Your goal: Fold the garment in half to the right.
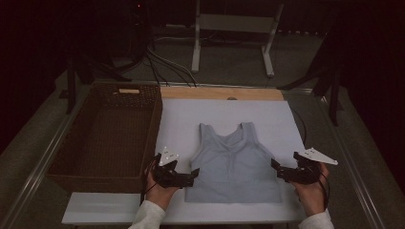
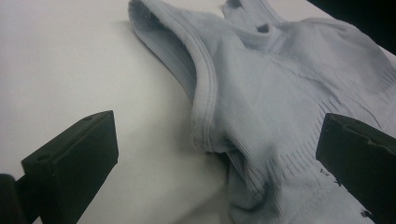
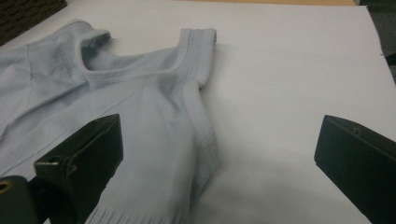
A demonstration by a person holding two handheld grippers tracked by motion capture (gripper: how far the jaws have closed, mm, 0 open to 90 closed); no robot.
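A light grey-blue tank top lies flat on the white board, straps toward the far side and hem toward the person. My left gripper is at the top's left side near the armhole, jaws wide open. In the left gripper view the armhole edge of the top lies between the spread jaws of the left gripper, unpinched. My right gripper stands open at the top's right side. In the right gripper view the right gripper straddles the side seam of the top.
A dark wicker basket stands left of the board, right beside the left hand. A wooden strip runs along the board's far edge. Behind the table are cables and a white metal frame. Bare board shows on the right.
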